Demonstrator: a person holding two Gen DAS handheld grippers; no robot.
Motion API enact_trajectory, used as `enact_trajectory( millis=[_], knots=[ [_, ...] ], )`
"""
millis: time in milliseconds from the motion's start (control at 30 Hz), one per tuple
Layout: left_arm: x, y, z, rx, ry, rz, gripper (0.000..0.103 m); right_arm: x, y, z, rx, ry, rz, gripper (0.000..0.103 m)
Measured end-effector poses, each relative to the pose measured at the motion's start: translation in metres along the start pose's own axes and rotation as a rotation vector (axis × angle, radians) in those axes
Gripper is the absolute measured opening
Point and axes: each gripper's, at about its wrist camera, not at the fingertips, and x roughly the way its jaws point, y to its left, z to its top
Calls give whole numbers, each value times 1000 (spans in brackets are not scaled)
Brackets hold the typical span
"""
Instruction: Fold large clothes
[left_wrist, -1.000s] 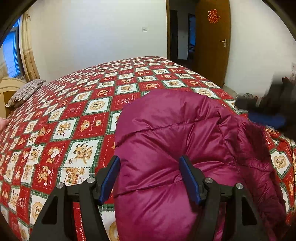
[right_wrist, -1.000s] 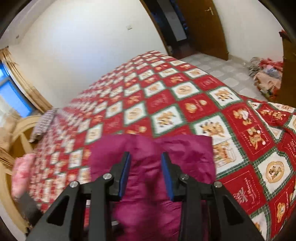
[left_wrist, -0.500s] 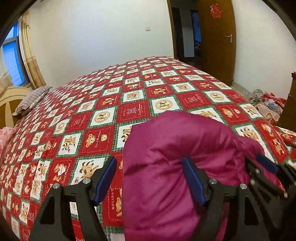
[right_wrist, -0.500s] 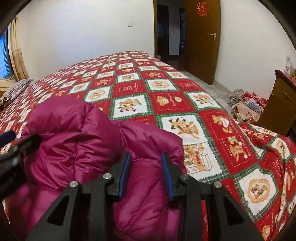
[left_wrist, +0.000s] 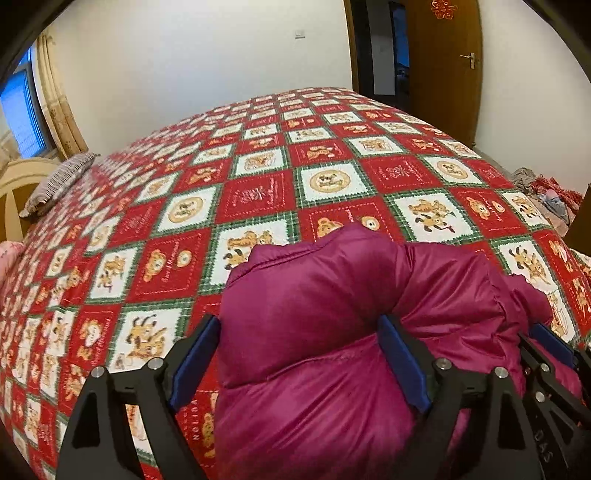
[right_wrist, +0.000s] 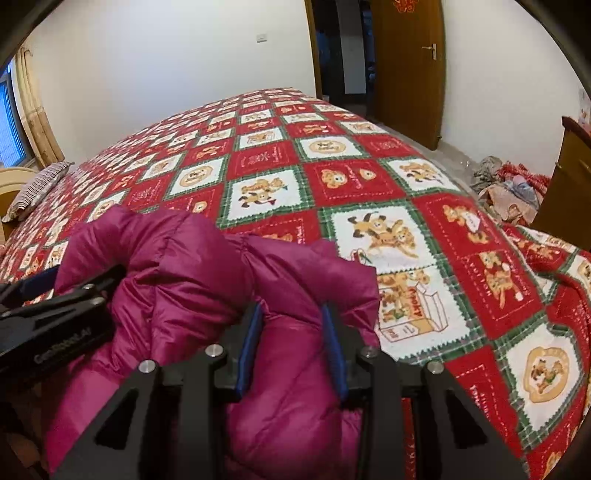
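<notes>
A magenta puffer jacket (left_wrist: 325, 332) lies bunched at the near edge of the bed, also in the right wrist view (right_wrist: 207, 280). My left gripper (left_wrist: 299, 358) has its jaws wide apart with a thick fold of the jacket between them. My right gripper (right_wrist: 291, 347) is shut on a fold of the jacket just to the right. The right gripper shows at the right edge of the left wrist view (left_wrist: 554, 365). The left gripper shows at the left of the right wrist view (right_wrist: 55, 306).
The bed carries a red, green and white cartoon quilt (left_wrist: 258, 192). A striped pillow (left_wrist: 55, 181) lies by the headboard at the left. A pile of clothes (right_wrist: 509, 188) lies on the floor at the right, beside a wooden cabinet (right_wrist: 569, 177). A wooden door (right_wrist: 410, 66) stands behind.
Both grippers have drawn back toward the near edge with the jacket. The right gripper swung in from the right and now sits close beside the left one.
</notes>
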Motion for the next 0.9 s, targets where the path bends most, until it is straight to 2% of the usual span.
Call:
enact_trajectory(
  millis=[133, 267, 700, 900],
  knots=[
    [11, 3, 1, -29, 21, -17, 94, 3, -1, 0, 5, 10, 13, 37],
    [18, -4, 3, -9, 29, -1, 97, 5, -3, 0, 18, 17, 28, 37],
    [35, -9, 5, -3, 39, -16, 97, 7, -4, 0, 35, 19, 34, 37],
    [33, -11, 5, 15, 28, 4, 98, 3, -8, 1, 46, 24, 46, 37]
  ],
)
